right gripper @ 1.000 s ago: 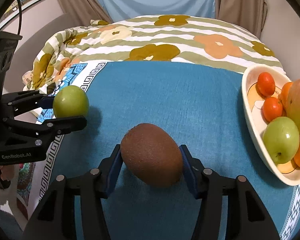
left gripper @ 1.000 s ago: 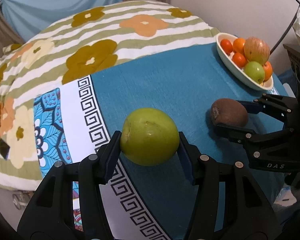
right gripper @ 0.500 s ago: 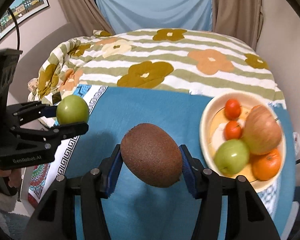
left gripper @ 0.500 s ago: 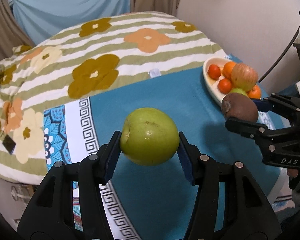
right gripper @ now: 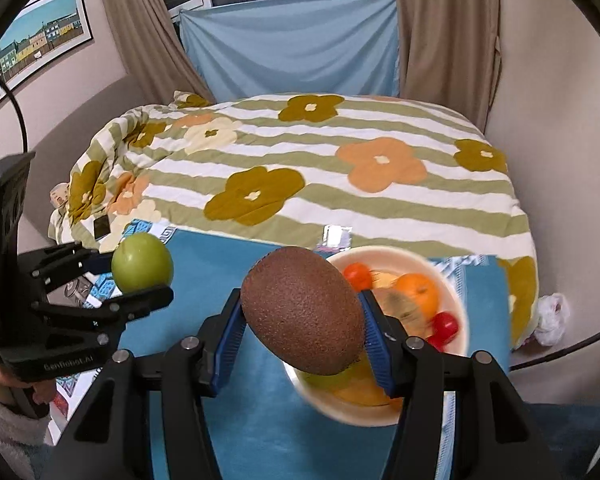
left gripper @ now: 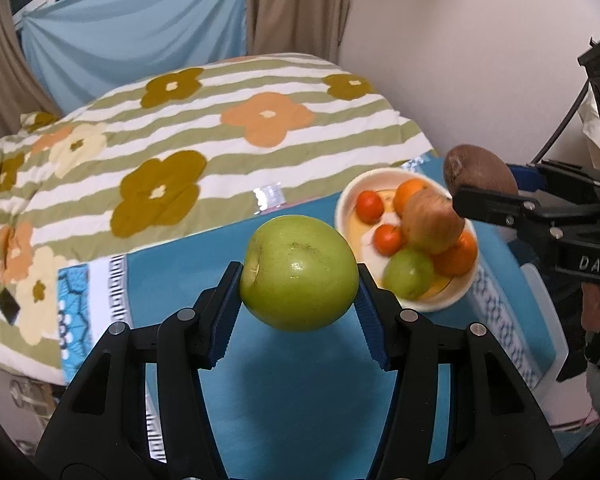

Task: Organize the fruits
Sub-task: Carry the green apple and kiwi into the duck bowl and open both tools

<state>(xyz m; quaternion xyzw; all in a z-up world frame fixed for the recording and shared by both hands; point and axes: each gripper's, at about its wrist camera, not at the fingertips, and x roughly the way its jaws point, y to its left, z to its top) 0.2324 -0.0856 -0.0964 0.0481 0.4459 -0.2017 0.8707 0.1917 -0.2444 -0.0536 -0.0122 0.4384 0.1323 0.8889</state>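
Holding a green apple (left gripper: 299,272) between its blue pads, the left gripper (left gripper: 299,276) now hangs in the air well above the teal cloth (left gripper: 300,392); a second ago the apple sat low, close against that cloth. The right gripper (right gripper: 302,318) grips a brown kiwi (right gripper: 303,311) the same way, fingers closed on both sides of it, and it too has risen. In its view the kiwi now sits over the near left part of the white bowl (right gripper: 456,288), where a second ago the bowl lay off at the right edge. From the left wrist view, the bowl (left gripper: 346,196) has moved from the far right towards the middle, just right of the apple. It holds small red fruits, oranges, a reddish apple (left gripper: 430,224) and another green apple (left gripper: 408,274). A flowered striped quilt (left gripper: 220,136) covers the bed behind.
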